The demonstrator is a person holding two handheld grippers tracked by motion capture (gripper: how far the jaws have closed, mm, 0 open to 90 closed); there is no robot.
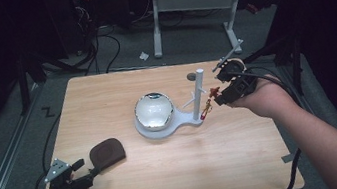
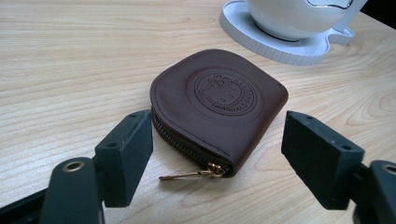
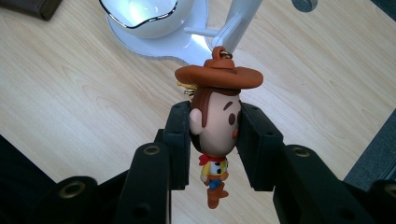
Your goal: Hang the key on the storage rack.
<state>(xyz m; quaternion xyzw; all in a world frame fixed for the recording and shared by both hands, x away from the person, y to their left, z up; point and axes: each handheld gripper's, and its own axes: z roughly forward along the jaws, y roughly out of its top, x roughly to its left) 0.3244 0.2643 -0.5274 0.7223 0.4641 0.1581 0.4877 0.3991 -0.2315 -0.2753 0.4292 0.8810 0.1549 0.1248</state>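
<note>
From where I stand, the light wooden table point(image 1: 178, 174) sits on grey carpet in a dim room, with cables trailing over the floor and the white legs of another desk point(image 1: 193, 5) at twelve o'clock beyond it.

Nearest, at about seven o'clock on the tabletop, the left gripper point(image 1: 79, 171) hangs over the front edge with its jaws standing apart, holding nothing. Just ahead of it, at its one o'clock, lies a brown zip pouch point(image 2: 219, 105), flat on the wood, its zipper pull pointing back toward the jaws; the pouch lies just short of them, touching neither.

Farther in, near the centre, a white stand point(image 1: 161, 126) carries a shiny bowl point(image 1: 153, 109) and an upright post point(image 1: 199, 92) with side pegs.

At three o'clock from that post, the right gripper point(image 1: 217, 96) is clamped on the head of a small cowboy figure keychain point(image 3: 215, 121), lifted off the table just beside the post.
</note>
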